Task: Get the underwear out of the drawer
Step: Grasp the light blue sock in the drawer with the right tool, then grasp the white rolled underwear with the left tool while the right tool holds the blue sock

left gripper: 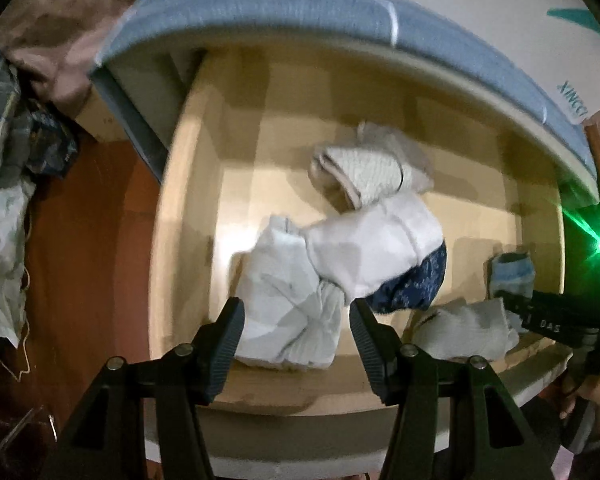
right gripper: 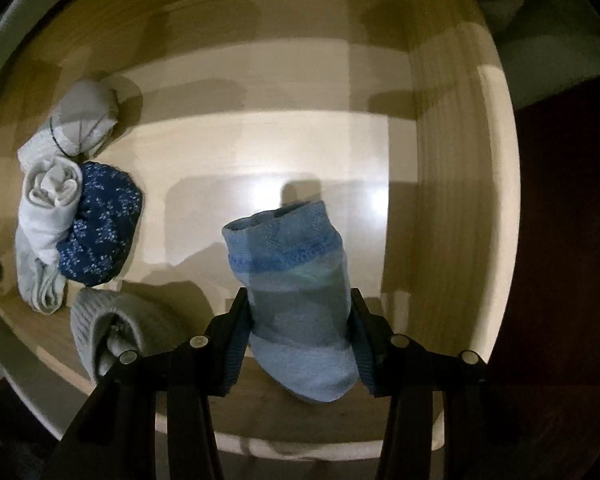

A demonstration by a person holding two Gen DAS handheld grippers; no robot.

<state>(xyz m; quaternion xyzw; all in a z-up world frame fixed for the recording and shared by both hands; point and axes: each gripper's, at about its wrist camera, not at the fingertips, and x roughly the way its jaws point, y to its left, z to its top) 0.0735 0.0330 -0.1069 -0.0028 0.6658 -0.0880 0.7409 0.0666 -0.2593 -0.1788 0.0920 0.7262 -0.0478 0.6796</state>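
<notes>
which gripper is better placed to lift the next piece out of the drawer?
Right. The right gripper is clamped on the light blue garment. The left gripper hangs open over the white folded garment, gripping nothing.

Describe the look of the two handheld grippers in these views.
The left gripper and the right gripper look alike: matte black, with two wedge-shaped fingers, ribbed inner pads and round silver bolt heads on angular black linkage arms. Seen from the left camera, the right unit bears white lettering and a bright green light.
</notes>
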